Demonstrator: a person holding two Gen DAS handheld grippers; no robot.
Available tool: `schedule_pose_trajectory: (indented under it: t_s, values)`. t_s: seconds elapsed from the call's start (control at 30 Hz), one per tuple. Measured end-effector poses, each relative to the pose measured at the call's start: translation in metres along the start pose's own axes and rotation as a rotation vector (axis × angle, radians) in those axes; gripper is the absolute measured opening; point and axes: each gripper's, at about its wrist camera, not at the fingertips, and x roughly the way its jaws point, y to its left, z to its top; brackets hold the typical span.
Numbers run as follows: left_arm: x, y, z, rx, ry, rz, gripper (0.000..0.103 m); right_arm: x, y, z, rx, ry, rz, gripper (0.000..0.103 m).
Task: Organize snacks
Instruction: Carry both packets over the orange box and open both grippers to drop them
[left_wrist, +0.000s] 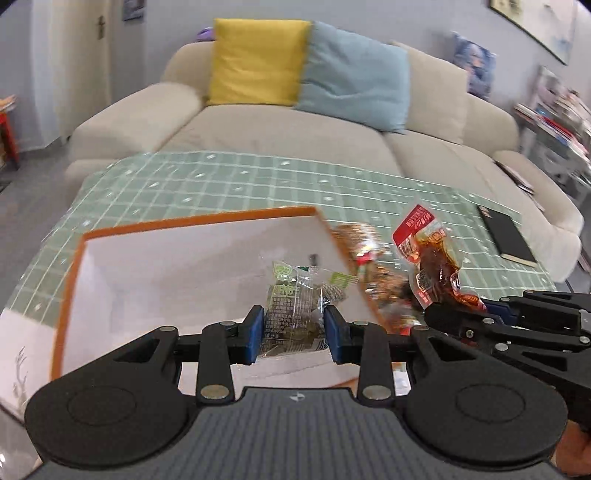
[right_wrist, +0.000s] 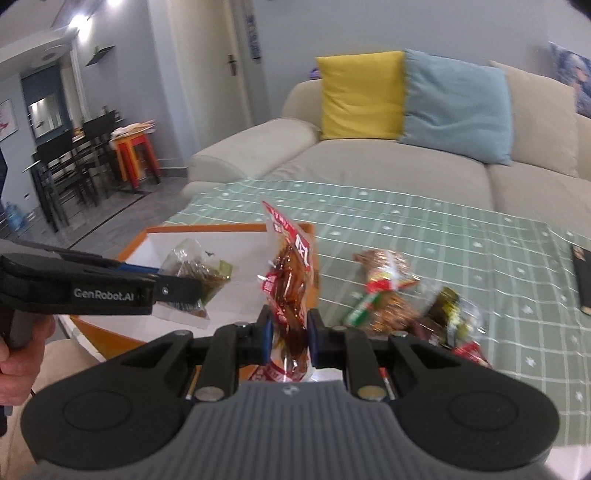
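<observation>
Two grippers are each carrying one packet. The left gripper (left_wrist: 294, 334) is pointing steeply down, clamping a clear green-printed snack packet (left_wrist: 291, 314) over the orange-rimmed white box (left_wrist: 207, 258). At three o'clock, the right gripper (right_wrist: 290, 341) is pinching a red-labelled brown snack packet (right_wrist: 291, 280) upright beside the loose snack pile (right_wrist: 402, 302) on the green checked tablecloth (right_wrist: 443, 236).

Snack pile (right_wrist: 406, 302) right of box (right_wrist: 155, 236)

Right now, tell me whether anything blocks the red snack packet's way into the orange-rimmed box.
Only the left gripper, holding a green packet over the box. The right gripper holds the red packet beside the box's open top; no lid covers it.
</observation>
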Motion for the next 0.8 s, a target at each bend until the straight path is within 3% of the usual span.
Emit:
schedule_pose_trajectory:
  t_s: [0.17, 0.37, 0.57, 0.8]
  values:
    - [0.009, 0.025, 0.002, -0.052, 0.029, 0.023, 0.039, 0.031, 0.020, 0.015, -0.001, 0.045, 0.055, 0.015]
    - [0.037, 0.048, -0.003, -0.105, 0.126, 0.034, 0.039, 0.074, 0.038, 0.028, -0.023, 0.123, 0.067, 0.014]
    - [0.067, 0.058, -0.011, -0.141, 0.241, 0.031, 0.039, 0.117, 0.048, 0.024, -0.099, 0.253, 0.000, 0.014]
    - [0.087, 0.060, -0.018, -0.146, 0.315, 0.052, 0.039, 0.146, 0.050, 0.009, -0.174, 0.370, -0.073, 0.015]
